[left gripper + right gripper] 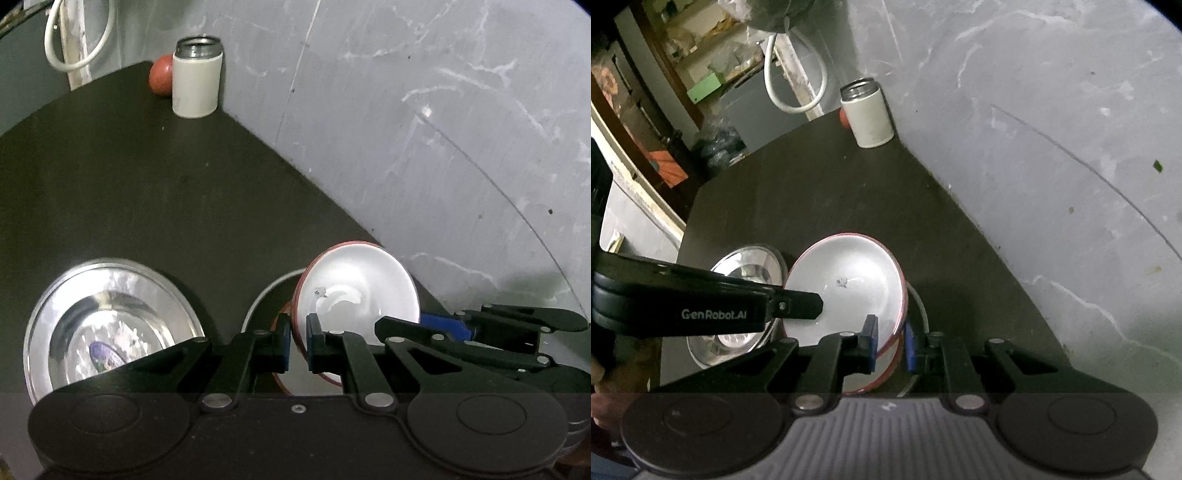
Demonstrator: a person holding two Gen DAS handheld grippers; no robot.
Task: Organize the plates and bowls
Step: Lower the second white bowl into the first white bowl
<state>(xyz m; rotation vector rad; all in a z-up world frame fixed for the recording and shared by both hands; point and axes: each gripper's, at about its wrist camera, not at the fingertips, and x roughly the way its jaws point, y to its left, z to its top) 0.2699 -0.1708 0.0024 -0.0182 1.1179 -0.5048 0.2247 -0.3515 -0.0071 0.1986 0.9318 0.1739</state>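
The left gripper [298, 341] is pinching the near rim of a white bowl with a thin red edge [360, 286], one finger on each side of the rim. The right gripper [890, 341] is clamping the same bowl's rim from the other side, blue pads pressed against the red edge. The bowl is sitting tilted between the two tools, its pale, glossy inside facing up and away, with a small dark speck near the middle. Just beneath it, a second white, red-rimmed bowl [280, 380] and the rim of a white plate [264, 295] are showing, all on a dark table [147, 184].

Seen from the right wrist, the left gripper's black arm is reaching in from the left, and white lettering on it is reading "GenRobot.AI".

To the left of the left gripper, a shiny steel plate [107, 325] is lying flat on the table, well apart from the bowl, mirroring the light.

Farther ahead, at the table's far corner against the grey wall [443, 129], a white cylindrical container with a metal open top [197, 79] is standing upright. A red ball [161, 75] is peeking out just beside it, on its left. Any writing on the container is too small to read.
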